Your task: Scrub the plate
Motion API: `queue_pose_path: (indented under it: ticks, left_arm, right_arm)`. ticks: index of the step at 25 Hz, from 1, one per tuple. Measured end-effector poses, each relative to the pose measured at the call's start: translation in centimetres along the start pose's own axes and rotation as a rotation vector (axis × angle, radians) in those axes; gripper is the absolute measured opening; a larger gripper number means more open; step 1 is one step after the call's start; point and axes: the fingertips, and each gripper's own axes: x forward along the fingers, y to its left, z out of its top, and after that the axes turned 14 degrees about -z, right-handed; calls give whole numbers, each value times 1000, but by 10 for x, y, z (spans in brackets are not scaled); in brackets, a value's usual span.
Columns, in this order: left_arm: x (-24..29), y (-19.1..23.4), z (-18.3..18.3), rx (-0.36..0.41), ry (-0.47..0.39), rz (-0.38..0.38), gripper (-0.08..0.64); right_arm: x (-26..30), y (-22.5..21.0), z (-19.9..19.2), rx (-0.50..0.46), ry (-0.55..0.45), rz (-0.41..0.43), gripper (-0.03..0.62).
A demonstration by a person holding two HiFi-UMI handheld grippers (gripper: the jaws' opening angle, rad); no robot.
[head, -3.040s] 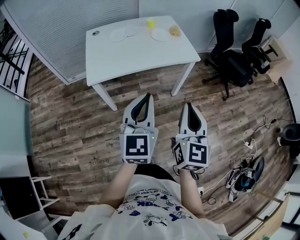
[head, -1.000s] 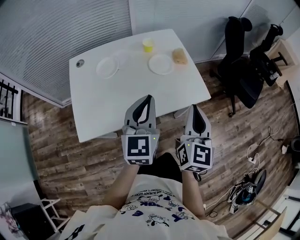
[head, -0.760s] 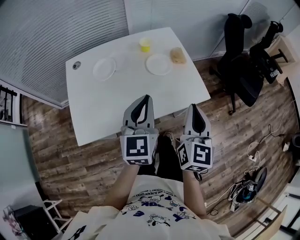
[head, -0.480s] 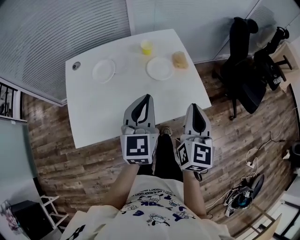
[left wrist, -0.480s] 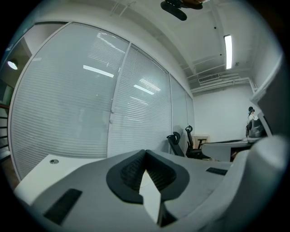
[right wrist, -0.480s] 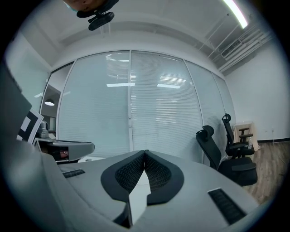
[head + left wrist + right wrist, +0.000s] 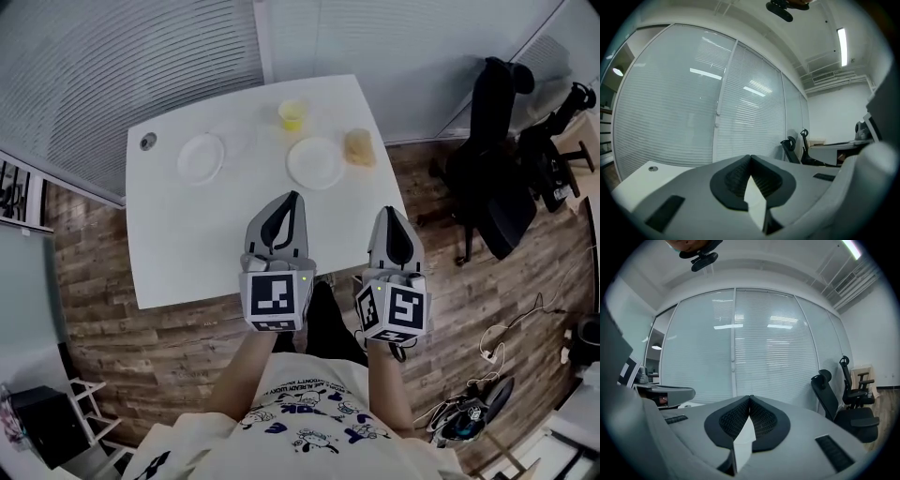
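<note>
White table [image 7: 187,234] — near edge partly hidden behind the left gripper [image 7: 293,195].

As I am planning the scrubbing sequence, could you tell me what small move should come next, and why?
Probably bring the right gripper forward over the table toward the sponge, opening it on the way. Both it and the left gripper are shut and empty, and the sponge lies beside the plate, well beyond them.

Smooth matt white table [image 7: 206,234], wood-plank floor [image 7: 122,347] with rough grain. At 12 o'clock a smooth white plate [image 7: 315,162]. Matt grey plastic on left gripper [image 7: 294,195] and right gripper [image 7: 388,212], ribbed black pads [image 7: 736,180]; cloth shirt [image 7: 309,422].
</note>
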Motion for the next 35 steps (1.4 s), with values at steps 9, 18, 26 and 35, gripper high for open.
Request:
queue_pose_path:
  ticks: [9, 18, 26, 35]
  left_arm:
    - [56, 6, 5, -13, -1, 69, 25]
    - [94, 7, 6, 1, 19, 130, 25]
    - [107, 4, 3, 7, 39, 150, 25]
    - [102, 11, -6, -5, 59, 173, 25]
  right_arm:
    - [61, -18, 7, -5, 10, 72, 15]
    - [108, -39, -2, 23, 37, 111, 15]
    - [127, -39, -9, 38, 54, 150, 14]
    - [137, -33, -17, 31, 71, 163, 15]
